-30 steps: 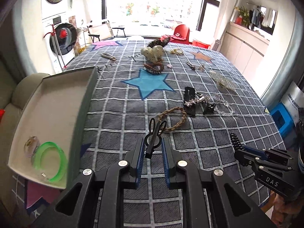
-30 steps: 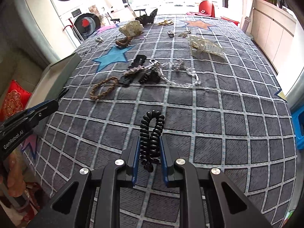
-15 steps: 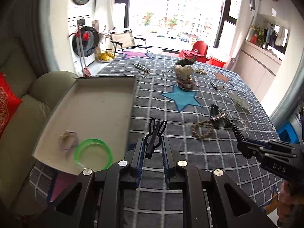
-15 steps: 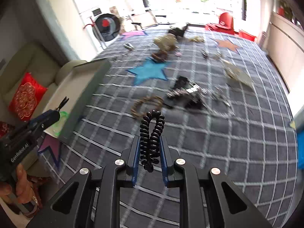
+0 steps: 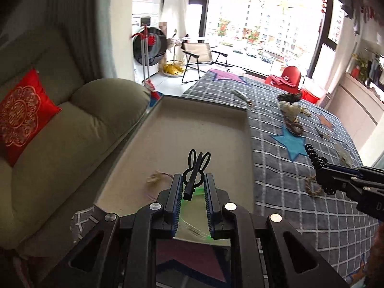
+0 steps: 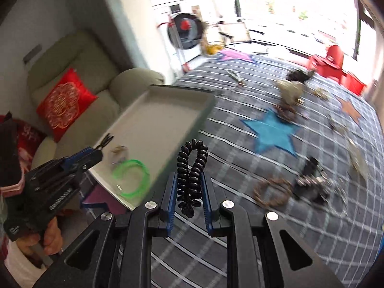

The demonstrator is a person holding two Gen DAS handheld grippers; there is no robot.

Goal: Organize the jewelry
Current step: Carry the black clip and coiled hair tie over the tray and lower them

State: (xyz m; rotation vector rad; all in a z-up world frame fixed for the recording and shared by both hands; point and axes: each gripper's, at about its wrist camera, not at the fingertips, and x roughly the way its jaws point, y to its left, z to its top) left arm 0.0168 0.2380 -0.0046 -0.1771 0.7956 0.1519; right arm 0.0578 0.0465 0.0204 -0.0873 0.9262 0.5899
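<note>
Above tray: black bunny hair clip [image 5: 195, 171] pinched in left claw [image 5: 192, 187]
Right claw [image 6: 189, 187]: clamped on black spiral hair tie [image 6: 192, 168], over bench [image 6: 312, 228]
Tray [image 5: 182, 124]: holds green bangle [image 6: 133, 177]

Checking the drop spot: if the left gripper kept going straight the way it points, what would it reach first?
Probably the tray floor, near the green bangle showing just under the black hair clip it holds; depth is unclear.
</note>
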